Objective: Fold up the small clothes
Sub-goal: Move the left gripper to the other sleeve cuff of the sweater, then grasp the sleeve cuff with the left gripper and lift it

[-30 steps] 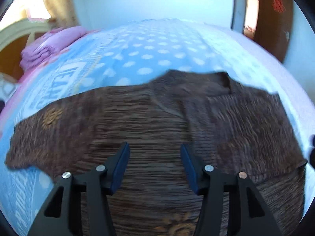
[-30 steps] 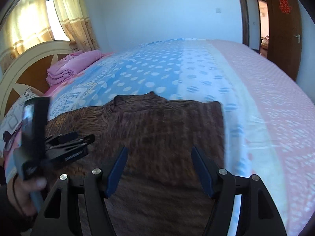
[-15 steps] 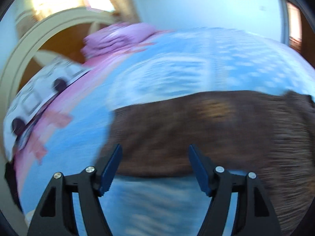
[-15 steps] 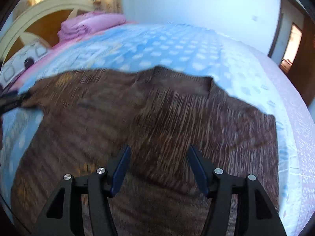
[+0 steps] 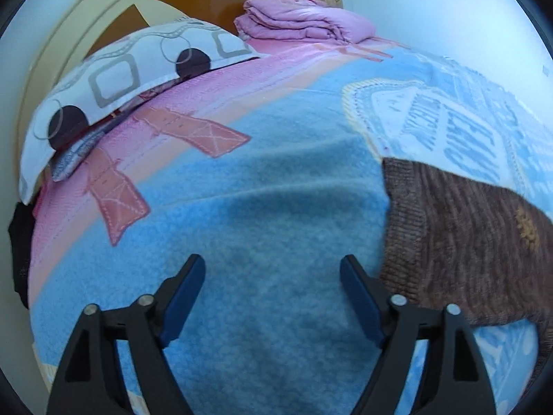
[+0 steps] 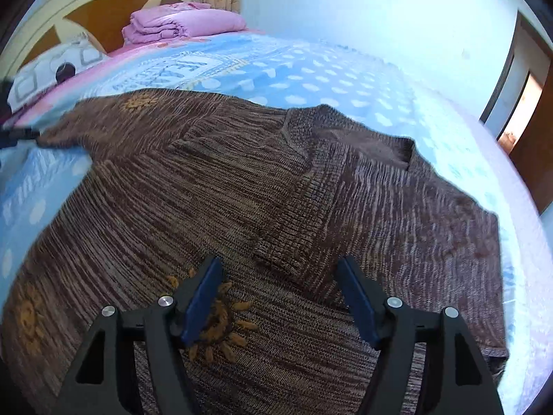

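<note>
A brown knit sweater (image 6: 242,190) with orange sun patches lies flat on the blue blanket (image 6: 311,76). Its right sleeve is folded across the chest, the cuff (image 6: 276,256) lying just ahead of my right gripper (image 6: 280,266), which is open and empty above the sweater's body. The left sleeve stretches out to the left. In the left wrist view its cuff end (image 5: 449,242) lies to the right of my left gripper (image 5: 273,266), which is open and empty over the bare blue blanket (image 5: 242,207). The left gripper's tip (image 6: 20,135) shows beside that cuff.
A patterned white pillow (image 5: 131,76) and a folded pink quilt (image 5: 304,20) lie at the cream and wood headboard (image 5: 69,24). A pink sheet (image 6: 518,186) covers the bed's right side. A wooden door (image 6: 532,117) stands at the far right.
My left gripper has swung left, off the sweater's body, past the left sleeve cuff to the bare blanket. My right gripper has turned left and moved over the sweater's middle.
</note>
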`<act>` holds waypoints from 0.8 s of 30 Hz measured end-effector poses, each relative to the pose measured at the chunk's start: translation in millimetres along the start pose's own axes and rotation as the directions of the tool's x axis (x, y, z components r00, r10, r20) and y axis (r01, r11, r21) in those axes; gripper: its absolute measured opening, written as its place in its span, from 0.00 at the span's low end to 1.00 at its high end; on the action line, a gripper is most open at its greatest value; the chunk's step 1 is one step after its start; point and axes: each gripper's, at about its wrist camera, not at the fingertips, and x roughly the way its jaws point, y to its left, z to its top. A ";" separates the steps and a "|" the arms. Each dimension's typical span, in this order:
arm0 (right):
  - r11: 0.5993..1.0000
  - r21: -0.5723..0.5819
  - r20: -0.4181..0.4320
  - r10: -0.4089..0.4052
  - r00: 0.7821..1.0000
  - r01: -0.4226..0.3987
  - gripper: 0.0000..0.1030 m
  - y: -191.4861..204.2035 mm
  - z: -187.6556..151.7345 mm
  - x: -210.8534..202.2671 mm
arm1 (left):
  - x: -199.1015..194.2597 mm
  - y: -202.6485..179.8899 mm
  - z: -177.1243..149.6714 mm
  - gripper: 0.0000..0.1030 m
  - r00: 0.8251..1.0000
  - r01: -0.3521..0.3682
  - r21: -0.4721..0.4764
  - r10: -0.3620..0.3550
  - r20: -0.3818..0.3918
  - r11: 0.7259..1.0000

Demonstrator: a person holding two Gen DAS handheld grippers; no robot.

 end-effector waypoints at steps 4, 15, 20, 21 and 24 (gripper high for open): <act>1.000 0.003 -0.004 -0.019 1.000 0.019 0.74 0.6 -0.1 2.9 | -0.4 1.7 4.3 0.92 0.996 0.090 -0.068 -0.092 -0.015 0.994; 0.999 0.003 0.007 -0.044 0.999 0.044 0.78 3.4 -1.2 3.2 | 10.6 -48.9 4.2 0.65 0.984 0.174 0.044 -0.173 -0.036 0.984; 0.999 0.009 0.009 -0.043 0.999 0.043 0.79 2.6 -1.7 3.5 | 1.1 -57.8 8.6 0.07 0.965 0.260 0.072 -0.257 -0.055 0.963; 0.999 0.014 0.008 -0.040 0.999 0.040 0.79 1.9 -1.8 3.5 | -3.7 -62.1 7.7 0.07 0.966 0.257 0.100 -0.254 -0.048 0.961; 0.999 0.019 0.006 -0.037 0.999 0.037 0.80 1.3 -2.1 3.4 | -14.4 -64.5 8.2 0.06 0.963 0.271 0.118 -0.269 -0.025 0.955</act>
